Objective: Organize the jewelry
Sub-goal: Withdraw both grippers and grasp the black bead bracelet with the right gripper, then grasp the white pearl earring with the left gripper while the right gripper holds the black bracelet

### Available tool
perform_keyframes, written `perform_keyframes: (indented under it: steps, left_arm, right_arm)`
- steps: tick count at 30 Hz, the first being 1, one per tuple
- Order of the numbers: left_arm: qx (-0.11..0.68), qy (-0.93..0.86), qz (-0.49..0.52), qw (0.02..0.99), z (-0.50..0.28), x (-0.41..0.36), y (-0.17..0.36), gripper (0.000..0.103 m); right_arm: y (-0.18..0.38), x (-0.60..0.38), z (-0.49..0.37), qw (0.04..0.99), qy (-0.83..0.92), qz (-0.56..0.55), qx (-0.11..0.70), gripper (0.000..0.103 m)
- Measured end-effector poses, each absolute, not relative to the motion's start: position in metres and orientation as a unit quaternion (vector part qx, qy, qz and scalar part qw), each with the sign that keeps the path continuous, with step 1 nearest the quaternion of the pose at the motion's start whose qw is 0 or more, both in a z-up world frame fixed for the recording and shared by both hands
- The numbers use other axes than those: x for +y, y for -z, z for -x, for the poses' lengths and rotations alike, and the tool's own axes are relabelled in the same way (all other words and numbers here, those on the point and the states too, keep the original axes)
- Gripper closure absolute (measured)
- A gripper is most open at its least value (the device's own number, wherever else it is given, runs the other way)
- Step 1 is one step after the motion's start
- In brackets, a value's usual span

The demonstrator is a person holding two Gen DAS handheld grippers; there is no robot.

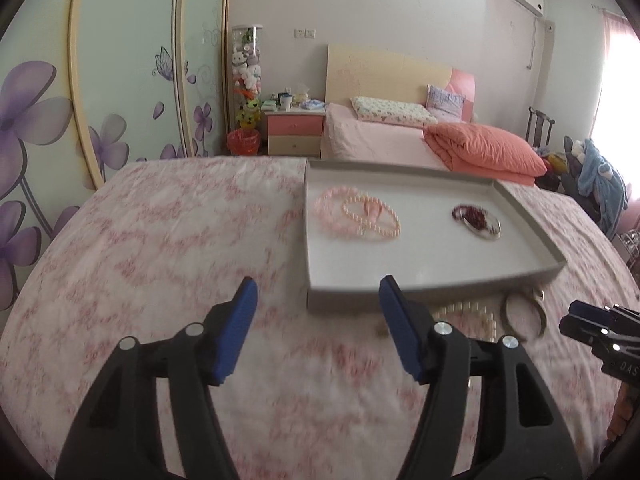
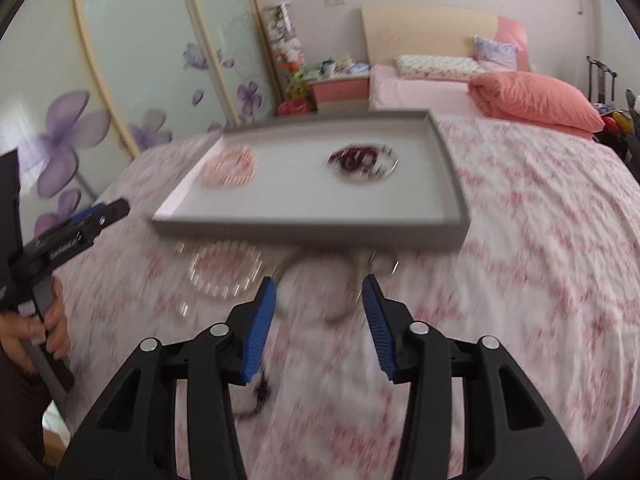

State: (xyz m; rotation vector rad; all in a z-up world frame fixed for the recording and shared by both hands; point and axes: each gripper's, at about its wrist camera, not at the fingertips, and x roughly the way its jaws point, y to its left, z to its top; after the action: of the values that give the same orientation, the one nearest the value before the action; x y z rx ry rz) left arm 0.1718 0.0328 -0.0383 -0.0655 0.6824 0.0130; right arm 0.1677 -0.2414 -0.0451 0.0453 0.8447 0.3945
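Note:
A grey tray [image 1: 436,288] [image 2: 304,230] lies on the pink floral cloth. Inside it lie pink bead bracelets [image 1: 356,216] [image 2: 230,168] and a dark red beaded piece on a clear bangle [image 1: 476,218] [image 2: 362,160]. In front of the tray lie a white pearl bracelet [image 1: 468,314] [image 2: 226,274] and a metal bangle [image 1: 522,316] [image 2: 320,296]. My left gripper [image 1: 318,300] is open and empty, left of the loose pieces. My right gripper [image 2: 320,300] is open, hovering over the metal bangle; it also shows in the left wrist view [image 1: 596,328].
A small dark item [image 2: 256,392] lies on the cloth under my right gripper. The cloth-covered table [image 1: 160,240] extends left and right of the tray. A bed [image 1: 400,136], a nightstand [image 1: 294,132] and wardrobe doors [image 1: 120,80] stand behind.

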Motion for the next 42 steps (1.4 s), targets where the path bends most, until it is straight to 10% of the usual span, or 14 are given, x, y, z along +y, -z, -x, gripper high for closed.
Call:
perform_keyframes:
  steps: [20,42]
  left_arm:
    - [0.374,0.022,0.014,0.927,-0.144,0.013,0.058,0.037]
    - [0.415,0.087,-0.042,0.904,-0.146,-0.057,0.077,0.037]
  right_arm:
    - [0.07,-0.205,-0.127,0.884,-0.183,0.069,0.425,0.09]
    - [0.072,-0.263,-0.147,0.902,-0.056,0.025,0.426,0.091]
